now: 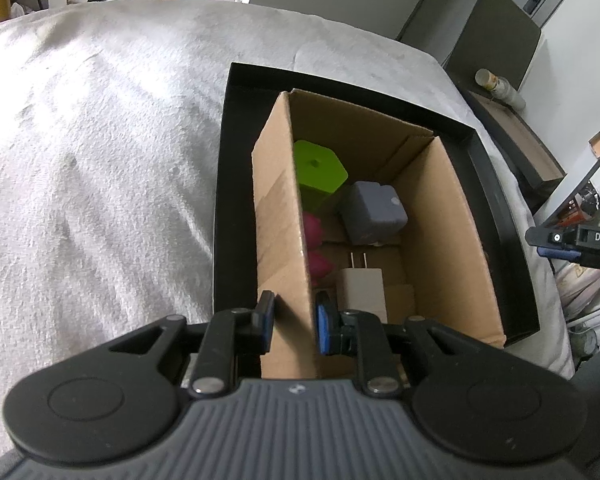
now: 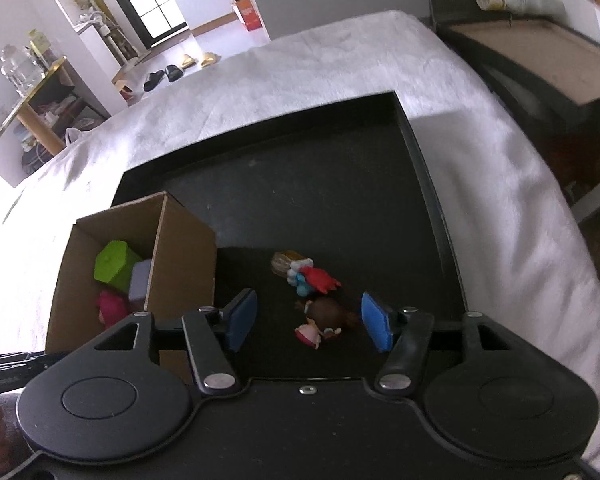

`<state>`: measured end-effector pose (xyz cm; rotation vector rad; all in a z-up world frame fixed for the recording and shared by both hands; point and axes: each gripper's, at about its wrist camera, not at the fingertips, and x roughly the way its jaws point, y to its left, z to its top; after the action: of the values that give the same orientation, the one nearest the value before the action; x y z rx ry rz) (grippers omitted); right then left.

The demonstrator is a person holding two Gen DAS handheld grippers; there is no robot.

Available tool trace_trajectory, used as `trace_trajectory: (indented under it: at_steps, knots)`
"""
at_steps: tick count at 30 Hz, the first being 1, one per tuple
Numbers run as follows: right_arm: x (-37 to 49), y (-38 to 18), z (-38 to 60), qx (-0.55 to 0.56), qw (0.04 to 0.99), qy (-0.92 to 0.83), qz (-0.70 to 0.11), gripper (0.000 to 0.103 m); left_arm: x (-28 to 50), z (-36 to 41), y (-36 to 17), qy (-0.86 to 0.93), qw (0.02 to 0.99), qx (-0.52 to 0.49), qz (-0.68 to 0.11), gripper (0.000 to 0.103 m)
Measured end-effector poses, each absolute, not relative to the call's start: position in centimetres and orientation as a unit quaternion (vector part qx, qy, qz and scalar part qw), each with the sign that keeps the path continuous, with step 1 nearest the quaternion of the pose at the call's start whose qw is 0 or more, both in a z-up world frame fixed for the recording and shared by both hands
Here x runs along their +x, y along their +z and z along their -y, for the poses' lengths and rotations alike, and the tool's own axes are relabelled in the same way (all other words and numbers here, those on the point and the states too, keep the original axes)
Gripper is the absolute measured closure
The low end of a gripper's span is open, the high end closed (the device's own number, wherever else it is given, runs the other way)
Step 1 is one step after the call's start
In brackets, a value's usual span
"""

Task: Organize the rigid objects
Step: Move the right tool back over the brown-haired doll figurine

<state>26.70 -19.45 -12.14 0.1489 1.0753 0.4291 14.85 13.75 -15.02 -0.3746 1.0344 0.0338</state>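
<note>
Blue pads of the right tool (image 2: 308, 322) stand apart over the brown-haired figurine (image 2: 323, 319) on the black tray (image 2: 340, 196): lower squarely, then close. Left tool (image 1: 295, 322) is clamped on the cardboard box (image 1: 277, 216) wall, steadying it. Beyond lies the red-and-blue figurine (image 2: 306, 274).

One cardboard box (image 1: 440, 216), two figurines (image 2: 324, 320), one tray (image 2: 432, 184).

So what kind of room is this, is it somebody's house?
Probably a home, yes. There are slippers on the floor by a doorway, a shelf with jars, and a soft white cloth over the surface where the black tray sits.
</note>
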Motion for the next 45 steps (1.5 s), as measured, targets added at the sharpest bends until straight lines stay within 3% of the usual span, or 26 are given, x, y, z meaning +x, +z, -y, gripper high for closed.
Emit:
trace_trajectory:
  at_steps: [24, 26, 27, 33, 34, 45]
  knots:
    - [28.5, -19.2, 14.5, -0.054, 0.803, 0.188, -0.563, 0.042, 15.2, -14.2, -15.4, 0.018, 0.847, -0.194, -0.495, 0.083]
    - [28.8, -19.6, 14.4, -0.057, 0.803, 0.177, -0.567, 0.043, 15.2, -14.1, -15.4, 0.018, 0.847, -0.194, -0.495, 0.083]
    - [28.9, -19.5, 14.3, -0.057, 0.806, 0.176, -0.562, 0.051, 15.2, -14.1, -15.4, 0.018, 0.847, -0.192, -0.495, 0.083]
    - [28.2, -18.2, 14.6, -0.048, 0.816, 0.18, -0.547, 0.052, 15.1, -14.0, -15.4, 0.017, 0.848, -0.188, -0.495, 0.083]
    - [28.0, -17.7, 14.7, -0.042, 0.819, 0.182, -0.542, 0.066, 15.1, -14.0, -15.4, 0.017, 0.849, -0.188, -0.494, 0.083]
    - [26.9, -15.4, 15.0, -0.025, 0.823, 0.19, -0.534, 0.065, 14.7, -13.9, -15.0, 0.015, 0.852, -0.185, -0.489, 0.083]
